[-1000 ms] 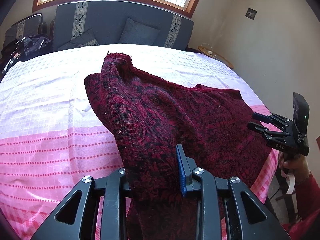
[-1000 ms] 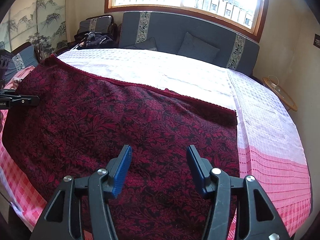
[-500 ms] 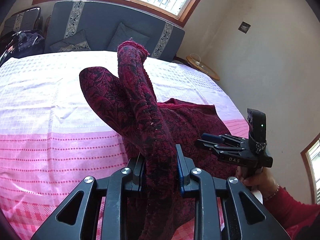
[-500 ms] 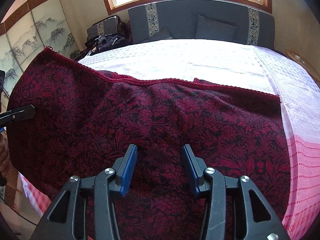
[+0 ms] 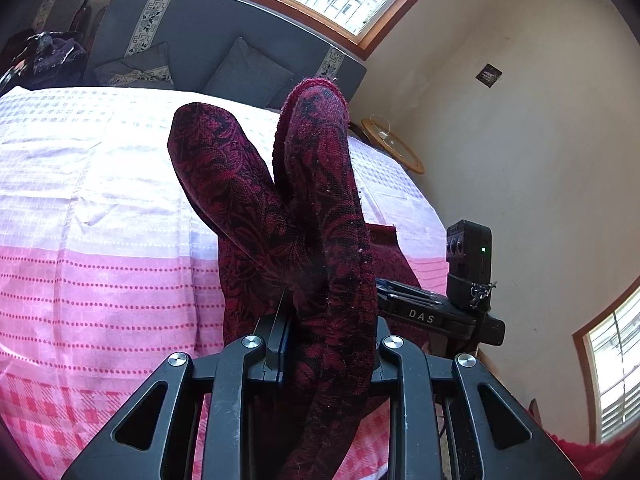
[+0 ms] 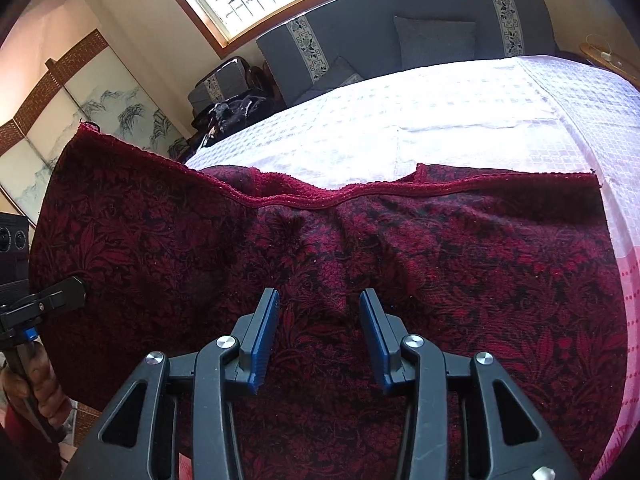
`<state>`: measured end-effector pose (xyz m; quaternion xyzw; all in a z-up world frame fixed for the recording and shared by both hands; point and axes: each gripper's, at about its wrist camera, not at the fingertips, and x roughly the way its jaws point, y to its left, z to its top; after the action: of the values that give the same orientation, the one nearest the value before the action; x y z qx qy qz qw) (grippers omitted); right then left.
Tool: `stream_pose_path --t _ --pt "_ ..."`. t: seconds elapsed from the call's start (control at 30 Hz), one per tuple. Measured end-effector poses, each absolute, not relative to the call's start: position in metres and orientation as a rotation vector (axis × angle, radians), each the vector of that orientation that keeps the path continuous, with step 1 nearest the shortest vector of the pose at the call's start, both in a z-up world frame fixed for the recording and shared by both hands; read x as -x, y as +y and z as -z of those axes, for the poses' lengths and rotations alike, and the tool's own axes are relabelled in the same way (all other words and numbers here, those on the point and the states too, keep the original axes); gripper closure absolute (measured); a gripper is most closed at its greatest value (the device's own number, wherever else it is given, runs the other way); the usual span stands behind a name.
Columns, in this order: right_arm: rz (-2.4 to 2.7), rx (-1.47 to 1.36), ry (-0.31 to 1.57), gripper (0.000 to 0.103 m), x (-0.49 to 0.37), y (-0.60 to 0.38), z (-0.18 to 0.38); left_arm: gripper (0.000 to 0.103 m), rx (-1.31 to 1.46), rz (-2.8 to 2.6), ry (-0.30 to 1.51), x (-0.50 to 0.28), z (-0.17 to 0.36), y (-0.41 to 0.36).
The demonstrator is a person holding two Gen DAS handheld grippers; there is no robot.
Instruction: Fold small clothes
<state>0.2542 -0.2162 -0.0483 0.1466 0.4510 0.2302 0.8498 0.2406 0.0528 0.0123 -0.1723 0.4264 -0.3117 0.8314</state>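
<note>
- The dark red knitted cloth with a black leaf pattern [image 6: 400, 264] lies spread over the near part of the bed, on the pink-and-white checked bedcover [image 5: 100, 216]. Its trimmed far edge runs straight on the right, flat on the cover, and climbs off the bed towards the left.
- The left gripper [image 5: 326, 344] has its jaws pressed in on a thick bunch of that cloth. The fabric fills the whole gap between the two black fingers, so the blue pads are almost hidden.
- From that grip the cloth rises in two rounded folds, standing up in front of the left wrist camera, while more of it hangs below the fingers.
- In the right wrist view this lifted corner shows at the far left, held clear of the bed, with the left gripper's black frame and the person's hand [image 6: 38, 384] just under it.
- The right gripper [image 6: 318, 336] stands with its jaws spread wide and nothing between the blue pads [image 6: 262, 340]. Cloth fills the view behind the gap; I cannot tell whether the fingertips touch it.
- From the left wrist view the right gripper sits just beside the bunched cloth, its fingers partly hidden behind the fold.
- Beyond the bed stands a grey-blue sofa with patterned bands [image 6: 420, 24], under the window.
</note>
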Motion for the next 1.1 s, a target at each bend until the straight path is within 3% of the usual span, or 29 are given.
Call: stream_pose_path --t 0.1,0.33,0.73,0.93,1.1 --pt "-0.522 -0.362 0.986 0.074 -0.274 -0.206 0.058 0.078 0.42 0.662 0.927 -0.243 -0.014 0.048" --pt "-0.672 -0.656 1.042 0.081 -0.311 -0.206 0.082 0.078 0.506 0.717 0.964 -0.255 -0.02 0.017" --pt "-0.636 -0.832 0.952 0.081 -0.298 -0.317 0.084 0.078 0.598 0.94 0.941 -0.279 0.006 -0.094" --pt "-0.559 -0.879 0.897 0.076 -0.281 -0.384 0.09 0.078 0.588 1.034 0.972 -0.295 0.038 -0.142" --pt "-0.553 -0.951 0.879 0.061 -0.278 -0.416 0.103 0.074 0.552 1.105 0.956 -0.3 0.047 -0.157"
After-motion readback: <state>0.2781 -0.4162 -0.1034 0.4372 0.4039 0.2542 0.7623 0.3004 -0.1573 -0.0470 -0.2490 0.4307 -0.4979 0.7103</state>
